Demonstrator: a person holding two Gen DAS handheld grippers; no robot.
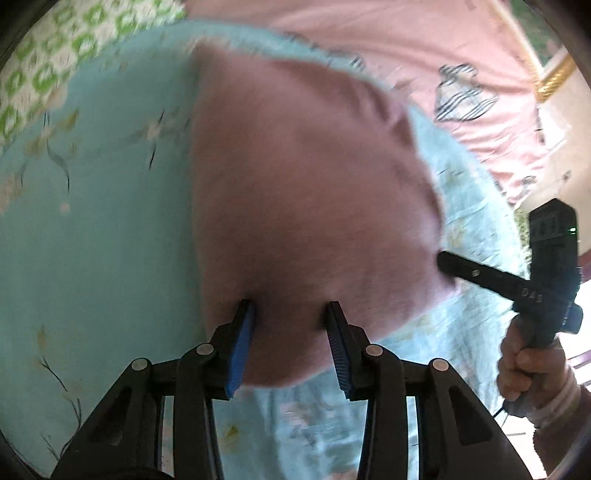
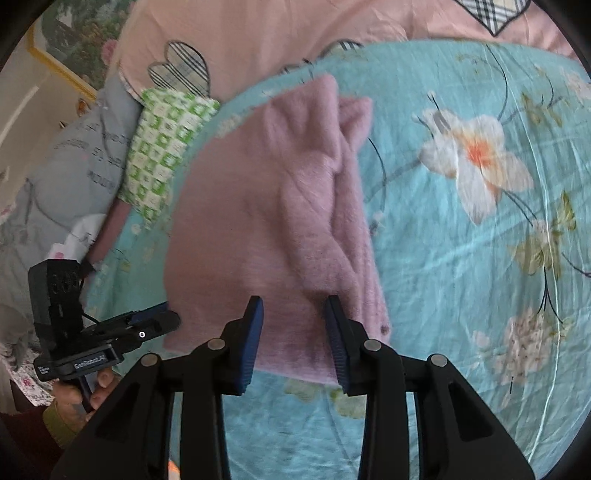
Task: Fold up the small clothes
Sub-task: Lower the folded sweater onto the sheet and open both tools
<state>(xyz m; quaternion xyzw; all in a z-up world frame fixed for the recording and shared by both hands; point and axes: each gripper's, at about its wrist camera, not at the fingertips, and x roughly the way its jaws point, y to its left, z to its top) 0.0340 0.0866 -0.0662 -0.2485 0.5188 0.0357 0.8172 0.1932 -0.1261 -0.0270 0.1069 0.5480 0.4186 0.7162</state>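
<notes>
A fuzzy pink garment [image 1: 303, 192] lies on the turquoise flowered sheet [image 1: 96, 221], its sleeves folded inward along the middle [image 2: 325, 206]. My left gripper [image 1: 290, 314] stands over its near hem. The blue pads [image 1: 242, 350] are partly apart and the cloth runs flat and unbunched between them. My right gripper [image 2: 293, 310] is over the same hem near the folded sleeve, its pads [image 2: 338, 347] likewise apart with smooth cloth between. From the left wrist, the right gripper [image 1: 443, 260] touches the garment's right edge. From the right wrist, the left gripper [image 2: 166, 321] sits at the garment's left corner.
A pink quilt with plaid heart patches [image 2: 258, 33] lies beyond the sheet. A green-and-white patterned cloth [image 2: 162, 147] and a grey printed pillow [image 2: 74, 166] sit at the left. A hand [image 1: 528, 369] grips the right tool's handle. A gold-framed picture [image 2: 74, 44] hangs behind.
</notes>
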